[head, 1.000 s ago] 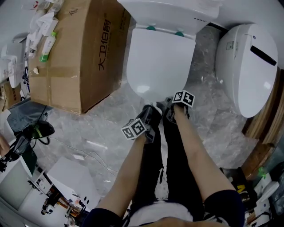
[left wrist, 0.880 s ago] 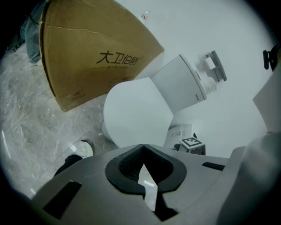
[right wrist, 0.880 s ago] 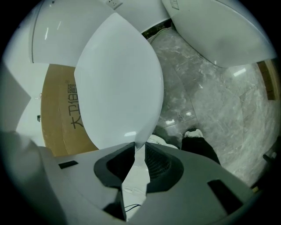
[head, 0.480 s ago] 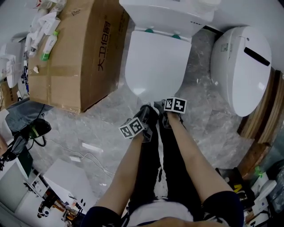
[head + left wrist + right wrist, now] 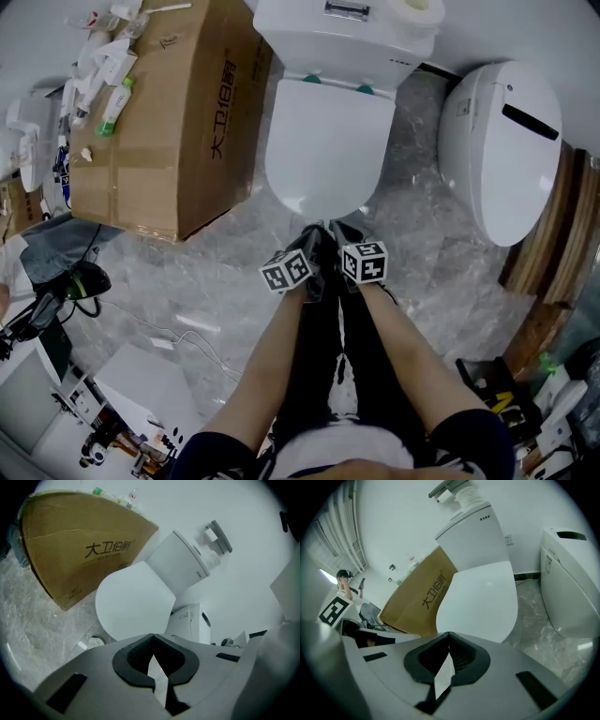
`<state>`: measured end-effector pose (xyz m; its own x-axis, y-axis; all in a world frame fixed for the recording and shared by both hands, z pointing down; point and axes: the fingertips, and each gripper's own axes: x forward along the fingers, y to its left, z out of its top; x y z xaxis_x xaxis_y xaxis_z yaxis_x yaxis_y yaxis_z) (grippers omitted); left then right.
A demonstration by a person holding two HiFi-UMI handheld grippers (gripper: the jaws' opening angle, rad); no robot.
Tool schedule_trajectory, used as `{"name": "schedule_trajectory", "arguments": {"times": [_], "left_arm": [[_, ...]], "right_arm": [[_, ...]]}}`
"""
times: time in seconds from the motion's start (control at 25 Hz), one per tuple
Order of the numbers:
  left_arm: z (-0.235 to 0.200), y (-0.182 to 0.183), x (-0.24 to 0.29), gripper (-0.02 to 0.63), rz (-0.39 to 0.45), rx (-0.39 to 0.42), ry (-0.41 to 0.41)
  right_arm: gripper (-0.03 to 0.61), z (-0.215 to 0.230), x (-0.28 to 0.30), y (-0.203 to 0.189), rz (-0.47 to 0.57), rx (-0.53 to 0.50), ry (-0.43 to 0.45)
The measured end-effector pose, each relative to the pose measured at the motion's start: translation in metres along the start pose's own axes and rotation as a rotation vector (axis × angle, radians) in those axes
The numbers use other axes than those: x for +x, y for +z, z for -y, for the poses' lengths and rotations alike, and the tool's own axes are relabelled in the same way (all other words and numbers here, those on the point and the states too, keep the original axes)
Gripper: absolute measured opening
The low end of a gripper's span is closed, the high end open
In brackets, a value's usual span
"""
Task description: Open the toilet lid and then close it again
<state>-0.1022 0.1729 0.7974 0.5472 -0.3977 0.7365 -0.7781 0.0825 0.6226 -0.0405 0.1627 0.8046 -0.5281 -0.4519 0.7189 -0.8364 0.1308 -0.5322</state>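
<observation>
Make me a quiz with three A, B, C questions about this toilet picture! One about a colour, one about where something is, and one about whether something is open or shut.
1. What colour is the lid?
A. white
B. black
C. brown

2. Where is the box?
A. on top of the lid
B. on the floor beside the toilet
C. held up in the air

3. How is the lid right now?
A. standing up, open
B. taken off
C. down, shut

Answers:
1 A, the lid is plain white in every view.
2 B, the head view shows the brown box standing on the floor next to the toilet.
3 C, the lid lies flat over the bowl and no bowl opening shows.
</observation>
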Motion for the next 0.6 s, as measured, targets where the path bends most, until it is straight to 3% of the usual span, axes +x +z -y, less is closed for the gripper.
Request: {"name": "schedule_trajectory", "arguments": {"times": [0.6], "left_arm": [[0.013, 0.007, 0.012, 0.006, 0.005, 0.065, 0.01]], "right_arm": [[0.008, 0.008, -0.022, 0.03, 0.051, -0.043, -0.007]]}}
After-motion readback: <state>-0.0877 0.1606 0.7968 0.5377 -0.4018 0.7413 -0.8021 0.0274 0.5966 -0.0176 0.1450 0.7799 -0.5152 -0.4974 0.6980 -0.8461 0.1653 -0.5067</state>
